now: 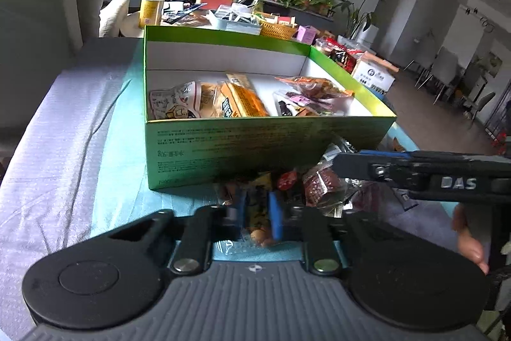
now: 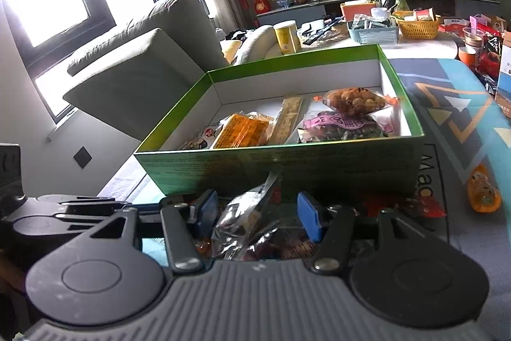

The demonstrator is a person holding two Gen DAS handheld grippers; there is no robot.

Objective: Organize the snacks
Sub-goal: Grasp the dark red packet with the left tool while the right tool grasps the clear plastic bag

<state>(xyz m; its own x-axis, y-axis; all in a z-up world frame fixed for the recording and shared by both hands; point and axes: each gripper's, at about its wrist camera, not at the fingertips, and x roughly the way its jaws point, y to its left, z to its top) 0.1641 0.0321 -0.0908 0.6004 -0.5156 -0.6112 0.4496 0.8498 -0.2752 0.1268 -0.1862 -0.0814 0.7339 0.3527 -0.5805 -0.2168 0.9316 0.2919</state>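
An open green box (image 1: pixel 255 143) (image 2: pixel 287 162) stands on the patterned mat and holds several snack packets, orange ones at the left and pink and brown ones at the right. A small heap of loose packets lies just in front of its near wall. My left gripper (image 1: pixel 257 218) is down in that heap, its blue pads closed on a small clear yellowish packet (image 1: pixel 258 232). My right gripper (image 2: pixel 257 213) (image 1: pixel 343 165) is beside it on the right, with its pads against a crinkled clear packet of dark red pieces (image 2: pixel 249 219) (image 1: pixel 322 184).
An orange packet (image 2: pixel 484 190) lies alone on the mat to the right of the box. Behind the box are a yellow can (image 2: pixel 287 35), a wicker basket (image 2: pixel 416 26) and other clutter. A grey sofa (image 2: pixel 140 59) stands at the left, a cardboard carton (image 1: pixel 375 74) at the right.
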